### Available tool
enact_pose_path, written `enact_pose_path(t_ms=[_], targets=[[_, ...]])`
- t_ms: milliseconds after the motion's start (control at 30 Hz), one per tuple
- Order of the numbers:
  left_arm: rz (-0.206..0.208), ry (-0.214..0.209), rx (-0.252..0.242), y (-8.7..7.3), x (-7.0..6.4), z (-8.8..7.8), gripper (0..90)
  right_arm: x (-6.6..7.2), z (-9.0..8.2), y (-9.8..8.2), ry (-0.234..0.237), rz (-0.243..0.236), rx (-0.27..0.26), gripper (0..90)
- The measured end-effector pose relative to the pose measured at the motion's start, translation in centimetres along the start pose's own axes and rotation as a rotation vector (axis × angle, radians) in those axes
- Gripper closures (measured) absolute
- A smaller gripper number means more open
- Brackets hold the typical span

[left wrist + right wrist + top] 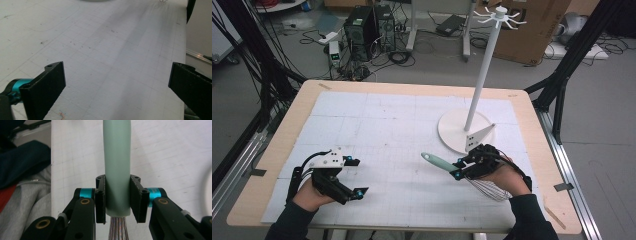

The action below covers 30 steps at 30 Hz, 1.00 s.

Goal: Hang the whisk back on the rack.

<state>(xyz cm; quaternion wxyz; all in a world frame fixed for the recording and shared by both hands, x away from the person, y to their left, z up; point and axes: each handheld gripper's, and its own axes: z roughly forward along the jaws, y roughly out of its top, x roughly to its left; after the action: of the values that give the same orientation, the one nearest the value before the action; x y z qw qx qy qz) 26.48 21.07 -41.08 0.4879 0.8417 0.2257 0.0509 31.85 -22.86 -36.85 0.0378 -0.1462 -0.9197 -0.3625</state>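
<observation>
A pale wooden table [277,145] under a white gridded mat [387,130] stands in a cable-strewn workroom; on the mat's far right rises a white hook-topped stand [477,90] on a round base, probably the place to hang utensils; the right gripper [117,197] is clamped on the lower end of the mint-green handle of a wire whisk [117,165], close to the wires, likely for a balanced carry; the whisk is held just above the mat near the stand's base, handle pointing left; the left gripper [116,85] hovers with jaws wide apart, holding nothing, over bare mat.
</observation>
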Motion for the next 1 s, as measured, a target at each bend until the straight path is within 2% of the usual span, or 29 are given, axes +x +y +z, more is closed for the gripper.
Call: enact_pose_path(t_ms=[167, 300, 467, 567, 633, 667, 867, 1000], targets=[[-0.001, -0.003, 0.000, 0.0, 0.0, 0.0, 1.7, -0.1, -1.7, -0.3, 0.005, 0.034, -0.092, 69.7], [0.000, -0.003, 0.002, 0.0, 0.0, 0.0, 1.6, -0.2, -3.2, -0.4, -0.004, 0.035, -0.156, 69.7], [0.000, -0.005, 0.001, 0.0, 0.0, 0.0, 1.6, -0.3, -5.4, -0.6, -0.046, 0.046, -0.225, 69.7], [-0.002, -0.005, 0.000, 0.0, 0.0, 0.0, 1.7, -0.4, -6.6, -0.7, -0.054, 0.056, -0.267, 69.8], [0.000, -0.006, -0.001, 0.0, 0.0, 0.0, 1.7, -0.3, -7.3, -0.8, -0.090, 0.058, -0.290, 69.7], [0.000, -0.006, -0.001, 0.0, 0.0, 0.0, 1.7, -0.4, -7.5, -0.8, -0.075, 0.065, -0.300, 69.7], [-0.001, -0.004, 0.001, 0.0, 0.0, 0.1, 1.7, -0.5, -8.9, -1.1, -0.091, 0.080, -0.359, 69.7], [-0.001, -0.004, 0.001, 0.0, 0.0, 0.1, 1.6, -0.8, -10.0, -1.1, -0.080, 0.086, -0.410, 69.7]])
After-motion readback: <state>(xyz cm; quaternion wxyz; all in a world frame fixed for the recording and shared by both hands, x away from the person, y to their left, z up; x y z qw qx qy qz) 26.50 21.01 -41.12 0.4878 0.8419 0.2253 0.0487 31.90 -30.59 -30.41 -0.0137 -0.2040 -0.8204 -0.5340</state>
